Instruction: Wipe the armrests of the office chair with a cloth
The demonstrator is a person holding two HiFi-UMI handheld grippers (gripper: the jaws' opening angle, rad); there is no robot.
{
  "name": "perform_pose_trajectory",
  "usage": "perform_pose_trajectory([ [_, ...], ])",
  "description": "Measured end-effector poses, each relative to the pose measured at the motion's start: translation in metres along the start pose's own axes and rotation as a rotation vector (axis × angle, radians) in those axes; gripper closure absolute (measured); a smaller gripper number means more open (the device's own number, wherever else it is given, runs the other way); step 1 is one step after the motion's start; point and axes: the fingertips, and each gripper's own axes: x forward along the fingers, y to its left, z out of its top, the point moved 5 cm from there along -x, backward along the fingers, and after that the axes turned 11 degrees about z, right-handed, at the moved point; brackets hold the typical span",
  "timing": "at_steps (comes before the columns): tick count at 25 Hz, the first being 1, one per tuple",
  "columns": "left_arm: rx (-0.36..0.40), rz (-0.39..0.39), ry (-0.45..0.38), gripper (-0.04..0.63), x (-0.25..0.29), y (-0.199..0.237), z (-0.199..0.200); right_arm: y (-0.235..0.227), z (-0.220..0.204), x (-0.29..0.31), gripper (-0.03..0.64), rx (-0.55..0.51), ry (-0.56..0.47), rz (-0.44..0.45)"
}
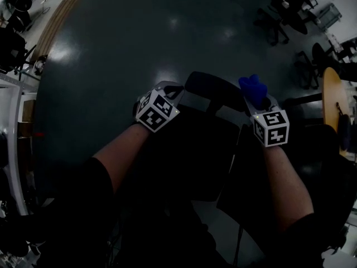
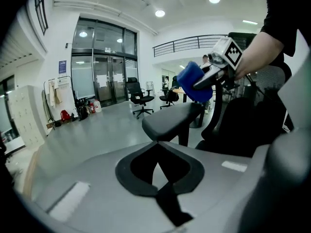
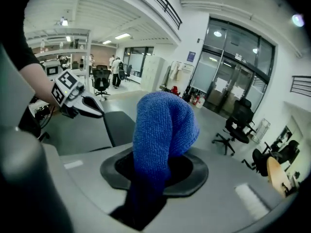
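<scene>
The office chair's dark armrest pad (image 1: pixel 215 91) lies between my two grippers, above the black seat (image 1: pixel 189 155). My right gripper (image 1: pixel 257 100) is shut on a blue cloth (image 1: pixel 252 87) that stands up out of its jaws, just right of the pad. In the right gripper view the cloth (image 3: pixel 163 130) fills the middle, with the armrest (image 3: pixel 119 125) behind it to the left. My left gripper (image 1: pixel 172 89) sits at the pad's left end with its jaws together and nothing in them. In the left gripper view the armrest (image 2: pixel 172 120) is straight ahead, and the cloth (image 2: pixel 194 84) hangs just above its far end.
Grey office floor (image 1: pixel 139 38) spreads ahead of the chair. Other office chairs (image 1: pixel 273 24) stand at the far right, near a round wooden table (image 1: pixel 331 102). The chair's mesh backrest (image 2: pixel 252 115) rises at the right of the left gripper view. Glass doors (image 2: pixel 104 81) stand far off.
</scene>
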Motion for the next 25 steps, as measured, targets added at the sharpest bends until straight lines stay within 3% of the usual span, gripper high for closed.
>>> perform_pose_trajectory([
  [3, -0.007, -0.006, -0.004, 0.577, 0.002, -0.002, 0.003, -0.008, -0.024, 0.003, 0.486, 0.066, 0.055, -0.013],
  [6, -0.028, -0.004, -0.012, 0.577, 0.003, -0.004, 0.003, 0.007, -0.026, 0.017, 0.486, 0.1, 0.031, 0.02],
  [13, -0.036, -0.004, -0.016, 0.577, 0.004, -0.004, 0.002, 0.051, 0.019, 0.049, 0.488, 0.103, -0.066, 0.114],
  [20, -0.024, -0.019, -0.01, 0.577, 0.003, -0.009, 0.006, 0.098, 0.062, 0.079, 0.486, 0.056, -0.077, 0.219],
  [25, -0.019, -0.025, 0.018, 0.577, -0.004, -0.014, -0.005, 0.13, 0.079, 0.094, 0.486, 0.089, -0.094, 0.288],
])
